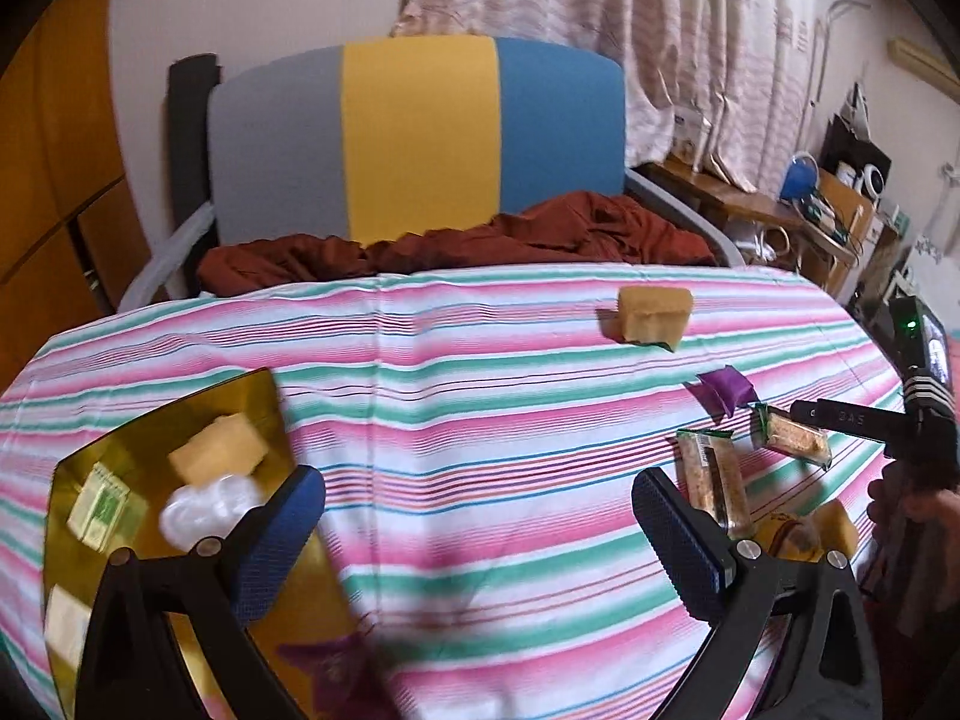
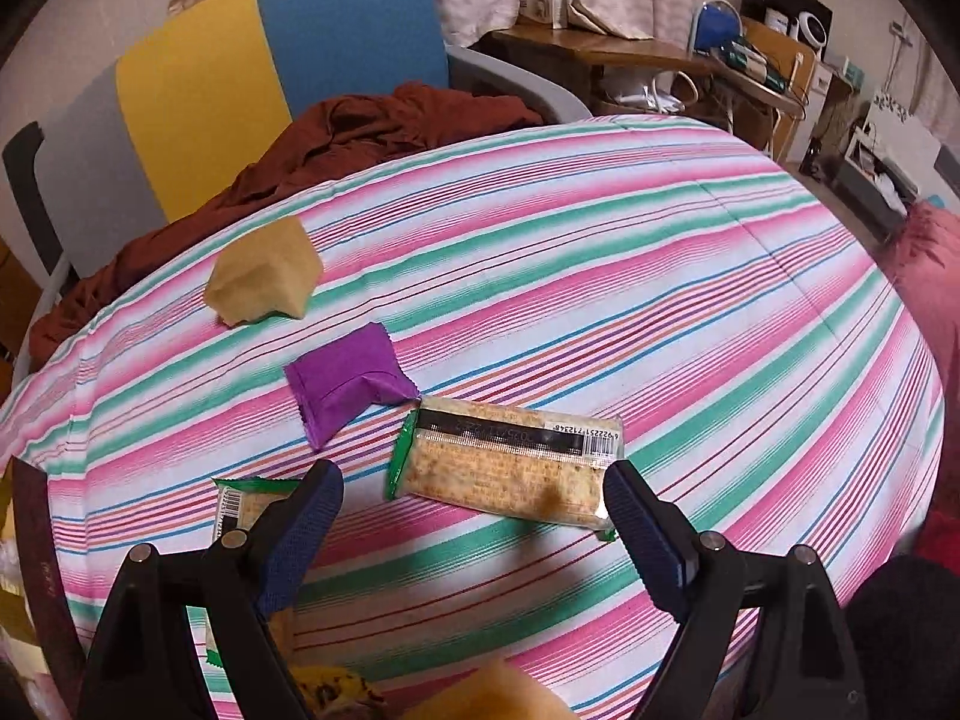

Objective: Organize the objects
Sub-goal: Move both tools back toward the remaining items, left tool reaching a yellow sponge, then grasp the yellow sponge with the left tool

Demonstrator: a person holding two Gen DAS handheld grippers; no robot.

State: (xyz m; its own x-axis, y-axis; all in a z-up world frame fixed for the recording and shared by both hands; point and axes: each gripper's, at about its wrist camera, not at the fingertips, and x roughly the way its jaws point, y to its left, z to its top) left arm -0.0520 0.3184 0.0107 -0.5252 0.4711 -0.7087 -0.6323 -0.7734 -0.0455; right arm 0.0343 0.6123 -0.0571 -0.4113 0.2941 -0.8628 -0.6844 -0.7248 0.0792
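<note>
So on the far left there's a shiny gold tray [image 1: 120,456] already holding a few snacks: a small green-printed packet [image 1: 99,509], a pale crinkly clear wrapper [image 1: 207,507] and a tan block-shaped cake [image 1: 219,455]. Looks like that's the collection spot, which would explain why stuff is bunched there.

The left gripper [image 1: 480,534] sits just right of the tray, fingers wide apart, nothing between them, only striped tablecloth [image 1: 480,372], soft and a bit wrinkled.

Further right, loose items still wait: another tan wrapped cake [image 2: 261,276] at the far side, a crumpled purple foil sachet [image 2: 345,381], then a flat rectangular cracker pack [image 2: 510,462], clear film with green ends.

The right gripper [image 2: 474,516] hangs right over that pack, jaws spread and empty, so I'd guess it's the next pick. Thin slippery film though, may slide.
</note>
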